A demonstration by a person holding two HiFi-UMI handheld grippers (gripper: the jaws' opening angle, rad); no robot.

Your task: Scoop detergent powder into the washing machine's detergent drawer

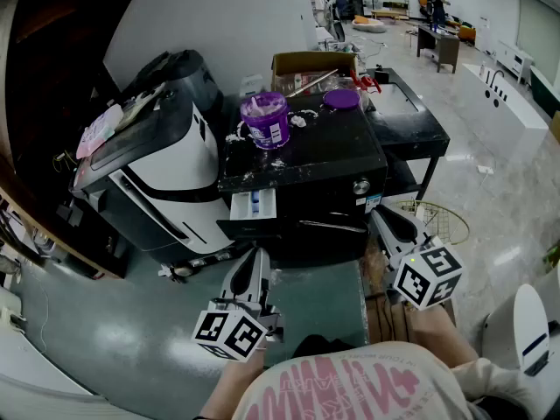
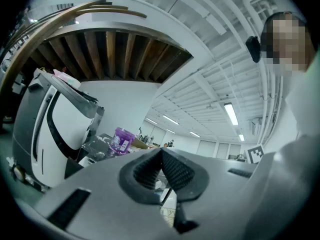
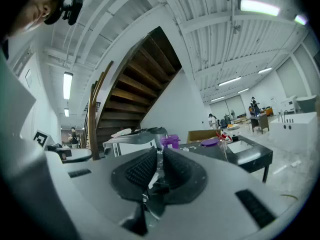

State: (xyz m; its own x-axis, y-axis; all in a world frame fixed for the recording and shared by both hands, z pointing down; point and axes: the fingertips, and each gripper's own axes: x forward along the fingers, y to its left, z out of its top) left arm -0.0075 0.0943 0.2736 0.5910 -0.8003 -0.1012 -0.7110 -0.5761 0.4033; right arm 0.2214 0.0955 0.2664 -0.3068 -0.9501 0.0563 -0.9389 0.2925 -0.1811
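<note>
The black washing machine point(image 1: 306, 160) stands ahead of me, spilled white powder on its top. An open purple detergent tub point(image 1: 265, 119) sits on it, also seen small in the left gripper view point(image 2: 121, 140) and the right gripper view point(image 3: 170, 141). Its purple lid point(image 1: 341, 99) lies behind. The white detergent drawer point(image 1: 255, 204) is pulled out at the machine's front left. My left gripper point(image 1: 255, 256) point(image 2: 161, 156) hangs below the drawer, shut and empty. My right gripper point(image 1: 378, 215) point(image 3: 159, 166), at the machine's front right corner, is shut on a thin clear plastic piece; its far end is hidden.
A white and black appliance point(image 1: 157, 169) leans against the machine's left side. A cardboard box point(image 1: 311, 64) sits behind the tub. A black table point(image 1: 407, 116) adjoins on the right, with a wire basket point(image 1: 437, 221) on the floor below. A staircase rises at the left.
</note>
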